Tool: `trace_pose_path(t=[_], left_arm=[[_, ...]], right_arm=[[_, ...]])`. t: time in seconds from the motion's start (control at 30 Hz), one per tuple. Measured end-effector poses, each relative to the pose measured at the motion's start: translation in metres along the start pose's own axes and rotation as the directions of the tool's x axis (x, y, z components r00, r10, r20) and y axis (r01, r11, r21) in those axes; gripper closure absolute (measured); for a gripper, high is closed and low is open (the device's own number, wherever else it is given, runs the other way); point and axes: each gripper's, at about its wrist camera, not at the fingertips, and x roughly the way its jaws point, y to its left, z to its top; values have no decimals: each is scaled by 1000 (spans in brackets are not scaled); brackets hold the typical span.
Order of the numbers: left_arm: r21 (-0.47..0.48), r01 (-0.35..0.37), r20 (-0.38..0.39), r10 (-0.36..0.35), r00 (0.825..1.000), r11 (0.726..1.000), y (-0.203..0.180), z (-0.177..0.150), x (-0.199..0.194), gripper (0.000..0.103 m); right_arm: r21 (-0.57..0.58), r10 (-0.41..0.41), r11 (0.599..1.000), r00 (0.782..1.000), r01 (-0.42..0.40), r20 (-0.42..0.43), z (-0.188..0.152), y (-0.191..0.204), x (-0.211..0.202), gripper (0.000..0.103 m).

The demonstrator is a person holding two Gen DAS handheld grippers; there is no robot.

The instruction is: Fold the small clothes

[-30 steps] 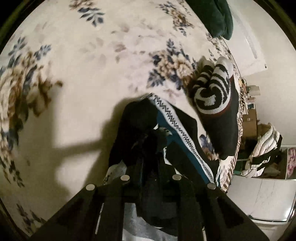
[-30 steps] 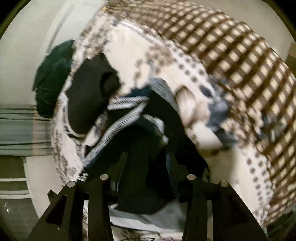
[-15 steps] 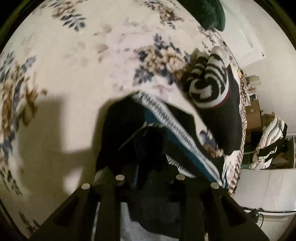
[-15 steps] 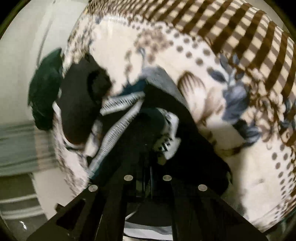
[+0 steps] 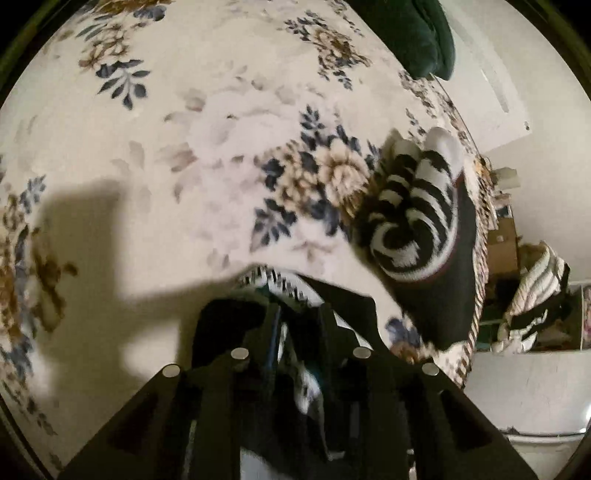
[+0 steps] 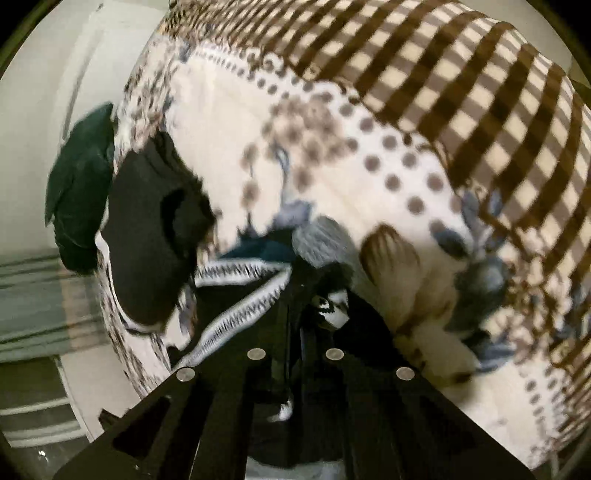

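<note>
A dark garment with white zigzag trim and teal panels (image 5: pixel 291 286) lies bunched on the floral bedspread (image 5: pixel 184 147). My left gripper (image 5: pixel 299 314) has a fold of it between its fingers; the jaws are opening slightly, with the cloth still pinched. In the right wrist view the same garment (image 6: pixel 240 310) spreads to the left of my right gripper (image 6: pixel 301 291). Its fingers stand almost together on a patterned edge of the cloth and are easing open a little. The fingertips of both grippers are partly buried in dark fabric.
A rolled black-and-white striped sock pair (image 5: pixel 413 214) sits on a folded black garment (image 5: pixel 454 295) near the bed's edge. Beyond lies a dark green cloth (image 5: pixel 417 33). A brown checked blanket (image 6: pixel 480 92) covers the far side. A heap of clothes (image 5: pixel 535 295) lies off the bed.
The right gripper went from wide apart to nearly closed on the garment's edge. The left gripper drew the garment nearer and bunched it, and its fingers have parted a little.
</note>
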Motion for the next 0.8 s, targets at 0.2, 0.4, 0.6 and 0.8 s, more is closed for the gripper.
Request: trace_pose_path(t=[0.2, 0.4, 0.6, 0.8], left_arm=[[-14, 41, -86, -42, 995, 999, -11, -50, -17, 57], [-66, 34, -232, -48, 972, 997, -32, -71, 41, 57], [-19, -47, -182, 43, 982, 999, -38, -60, 66, 100], [12, -42, -100, 43, 994, 999, -42, -42, 47, 100]], right_arm=[[-115, -67, 991, 998, 69, 20, -35, 11, -38, 45], [-28, -31, 999, 998, 29, -62, -50, 8, -21, 45], [37, -71, 997, 996, 73, -55, -44, -1, 7, 89], [43, -38, 998, 999, 38, 2, -36, -1, -7, 96]])
